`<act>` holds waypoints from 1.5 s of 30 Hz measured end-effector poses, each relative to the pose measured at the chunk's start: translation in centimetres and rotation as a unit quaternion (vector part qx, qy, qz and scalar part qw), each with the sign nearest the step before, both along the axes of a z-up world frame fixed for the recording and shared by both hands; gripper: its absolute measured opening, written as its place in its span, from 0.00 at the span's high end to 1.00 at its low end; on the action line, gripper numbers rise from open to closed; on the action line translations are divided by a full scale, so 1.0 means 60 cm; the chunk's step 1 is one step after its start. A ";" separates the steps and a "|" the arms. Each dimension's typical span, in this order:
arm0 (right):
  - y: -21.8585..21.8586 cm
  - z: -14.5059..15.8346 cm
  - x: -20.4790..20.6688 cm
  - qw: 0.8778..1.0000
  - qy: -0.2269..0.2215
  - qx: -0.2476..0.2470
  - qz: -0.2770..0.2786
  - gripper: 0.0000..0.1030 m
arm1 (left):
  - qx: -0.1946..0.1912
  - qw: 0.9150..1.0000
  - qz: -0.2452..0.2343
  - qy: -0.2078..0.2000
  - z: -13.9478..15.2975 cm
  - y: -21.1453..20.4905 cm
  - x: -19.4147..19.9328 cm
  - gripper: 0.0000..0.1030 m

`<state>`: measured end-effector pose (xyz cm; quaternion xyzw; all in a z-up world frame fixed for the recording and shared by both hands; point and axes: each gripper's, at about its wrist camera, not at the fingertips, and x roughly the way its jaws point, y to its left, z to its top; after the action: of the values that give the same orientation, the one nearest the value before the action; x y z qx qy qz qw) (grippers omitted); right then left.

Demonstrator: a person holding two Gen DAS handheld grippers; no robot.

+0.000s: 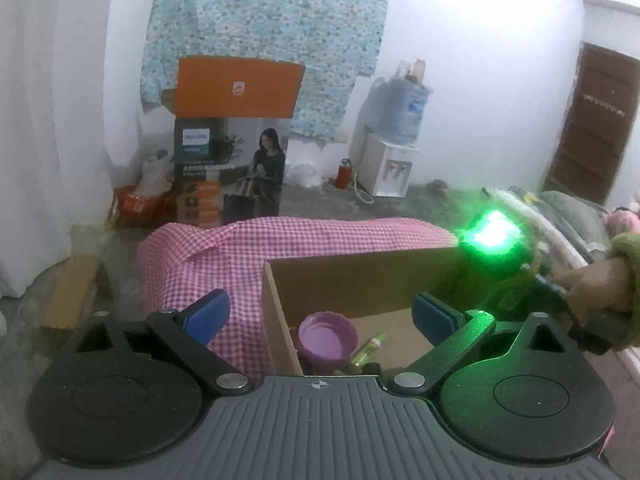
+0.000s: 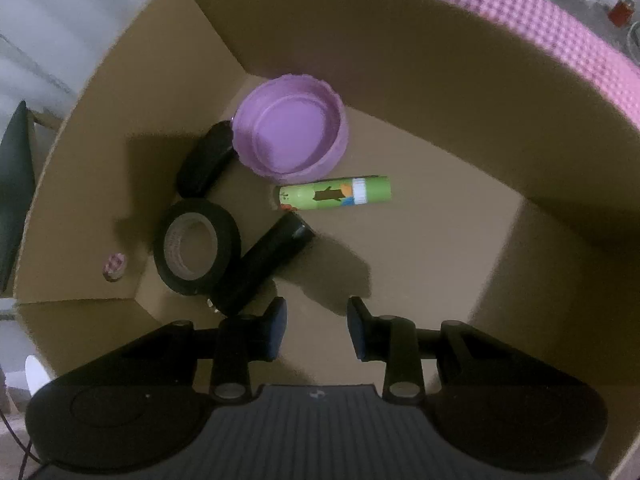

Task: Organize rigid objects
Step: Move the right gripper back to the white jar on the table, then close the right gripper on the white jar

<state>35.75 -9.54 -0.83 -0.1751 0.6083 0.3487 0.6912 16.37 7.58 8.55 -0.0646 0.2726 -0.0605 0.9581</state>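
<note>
The tall carton behind the pink checked cloth reads "PHILIPS" on a blue panel beside a printed seated figure; the green tube's label is too small to read. The box on the cloth holds a purple lid, the tube just beside it, a tape roll and two black cylinders. Left tongs gape over the box's near corner, right tongs hang released and empty above its floor.
</note>
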 end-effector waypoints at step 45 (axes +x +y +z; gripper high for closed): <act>-0.044 0.049 -0.400 0.931 -0.192 0.304 -0.062 0.35 | 0.051 0.998 -0.024 0.022 -0.139 -0.093 -0.172 0.22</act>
<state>11.73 -12.18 2.13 0.0183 0.3384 0.4329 0.8353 6.06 2.00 0.21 -0.0100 0.2978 -0.0683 0.9521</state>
